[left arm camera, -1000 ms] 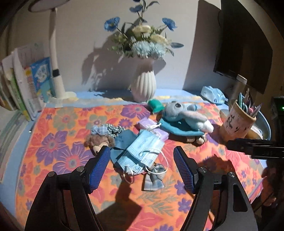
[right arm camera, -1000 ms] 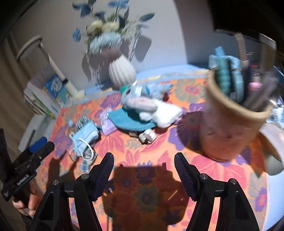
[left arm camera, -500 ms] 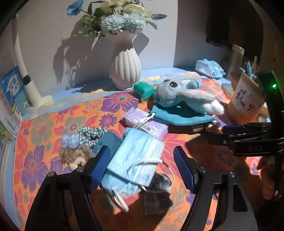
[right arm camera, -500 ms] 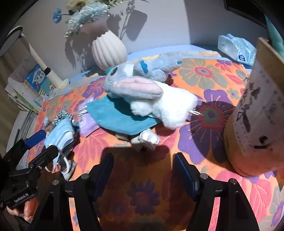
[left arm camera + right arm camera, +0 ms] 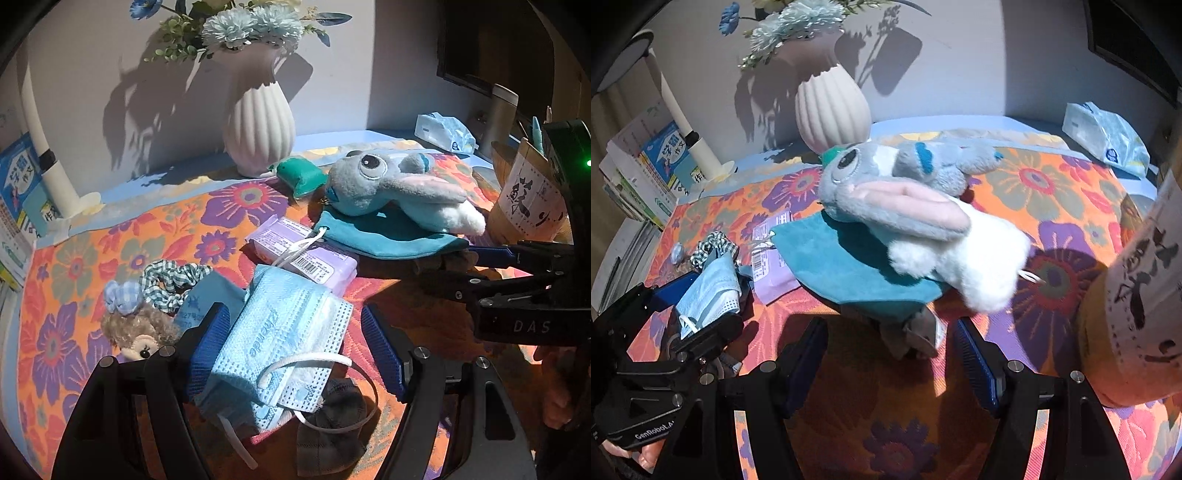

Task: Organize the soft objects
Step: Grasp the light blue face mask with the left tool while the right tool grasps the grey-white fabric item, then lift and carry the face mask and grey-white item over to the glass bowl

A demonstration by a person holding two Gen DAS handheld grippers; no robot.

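Plainly, the left gripper [image 5: 291, 350] stands spread over a stack of light blue face masks [image 5: 284, 339], its blue pads on either side of the stack and, as far as the left wrist view shows, not pressing it; the top mask bears the embossed word "Zikende". The masks lie toward the near edge of the floral tablecloth [image 5: 74, 266], partly over a dark blue pouch [image 5: 210, 295] with small print too blurred to read, and a grey checked cloth [image 5: 328, 435] pokes out beneath them. Just beside the pouch lie a curly-haired doll keychain [image 5: 136, 332] and a green gingham scrunchie [image 5: 170, 277]. A purple tissue pack [image 5: 303, 254] with a barcode label touches the masks on their far side. The right gripper [image 5: 890, 354] is also spread, with nothing pinched, hovering before a small grey item [image 5: 916, 336] under a teal cloth [image 5: 849, 266] on which a grey plush rabbit [image 5: 905, 199] lies. Its body reads "DAS" in the left view; the left one reads "GenRobot.AI" in the right view. A white ribbed vase [image 5: 258, 125] stands at the far edge, a pen cup [image 5: 1137, 306] with black calligraphy at the right edge.
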